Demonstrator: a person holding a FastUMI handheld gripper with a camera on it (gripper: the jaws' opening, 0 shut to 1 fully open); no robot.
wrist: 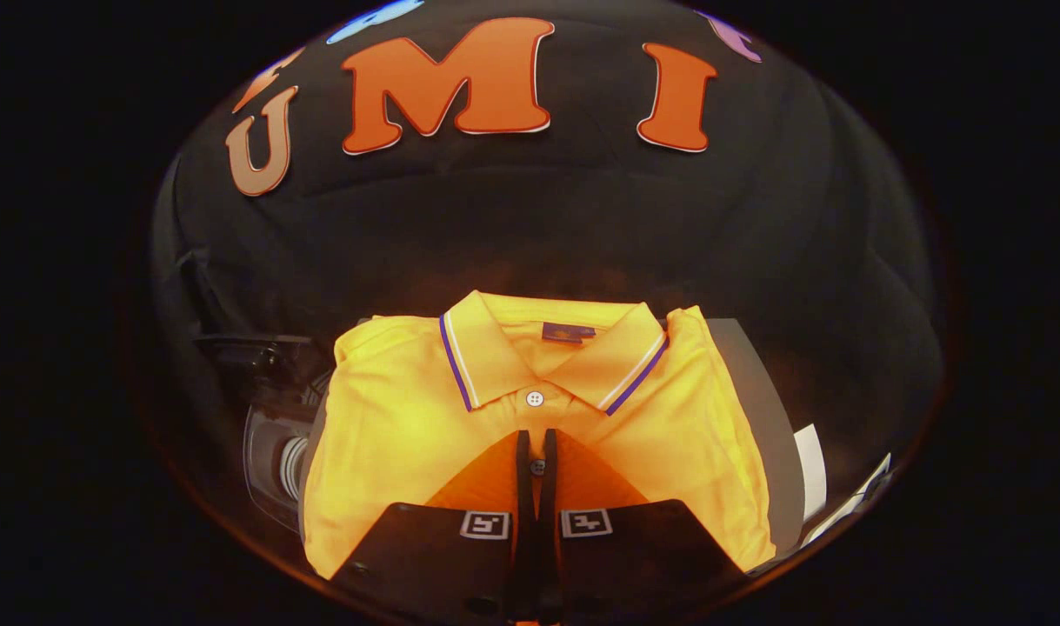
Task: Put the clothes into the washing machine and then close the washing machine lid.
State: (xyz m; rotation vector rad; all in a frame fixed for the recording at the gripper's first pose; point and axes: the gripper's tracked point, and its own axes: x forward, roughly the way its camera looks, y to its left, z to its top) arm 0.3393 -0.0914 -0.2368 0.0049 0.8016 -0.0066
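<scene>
One folded yellow polo shirt (408,435) takes up most of the space ahead of the gripper (537,452). It lies flat on a grey board (756,391) whose bare edge shows past the shirt's right side, and its collar points away from the camera toward the black cloth wall. The body of the shirt is a bright, even yellow with the sleeves tucked under at both sides, so the outline is roughly a rectangle. The collar (486,352) is spread open and trimmed along its edge with a blue stripe and a white stripe. Inside the neck sits a small dark blue label (568,332). Below the collar, a white button (535,399) closes the top of the placket, and a second, darker button (538,467) shows lower down, right between the finger ends.

To the left of the shirt, in shadow, stands a dark rounded machine part with a pale ring (290,465); what it is cannot be made out clearly. To the right of the board lies something flat and white (810,469).

The gripper sits low over the front of the shirt, pointing along the placket toward the collar. Its two fingers are drawn almost together, with only a thin slit between them, pinching a narrow ridge of yellow cloth at the placket.
</scene>
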